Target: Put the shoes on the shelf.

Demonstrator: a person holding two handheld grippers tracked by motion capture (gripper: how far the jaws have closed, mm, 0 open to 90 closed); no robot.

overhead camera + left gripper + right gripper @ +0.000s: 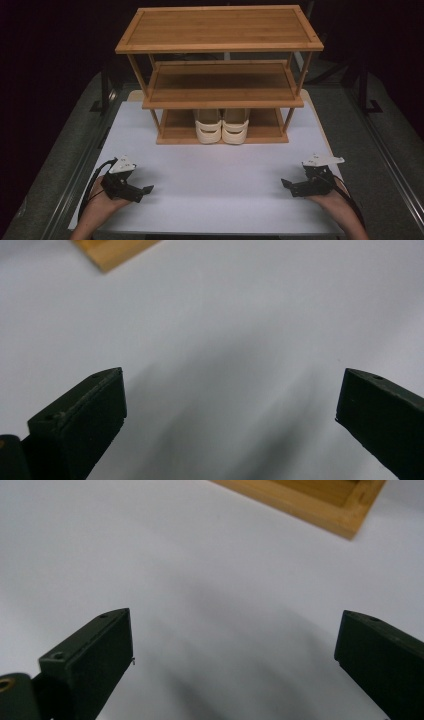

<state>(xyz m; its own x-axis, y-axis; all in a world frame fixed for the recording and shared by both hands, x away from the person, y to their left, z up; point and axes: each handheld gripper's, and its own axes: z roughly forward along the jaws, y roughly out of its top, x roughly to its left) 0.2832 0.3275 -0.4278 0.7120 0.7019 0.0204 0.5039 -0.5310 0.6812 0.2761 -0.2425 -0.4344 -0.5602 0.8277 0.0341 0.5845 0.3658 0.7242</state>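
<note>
Shoes [221, 128], a cream pair, stand side by side on the lowest shelf of the wooden rack [220, 30] at the far edge of the white tabletop [210, 170], toes toward the person. They are well apart from both pairs of jaws. The left gripper [145, 190] and right gripper [286, 184] rest near the front corners, each held in a hand, pointing inward, jaws spread wide and empty.

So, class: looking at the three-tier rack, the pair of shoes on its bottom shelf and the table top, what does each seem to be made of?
Rack: probably bamboo or light wood with a smooth satin finish; warm tan colour, fine grain lines, framed shelves.
Shoes: likely moulded rubber or foam plastic; matte cream, one-piece straps.
Table top: a matte white sheet or laminate; even, with soft shadows and no glare.
</note>
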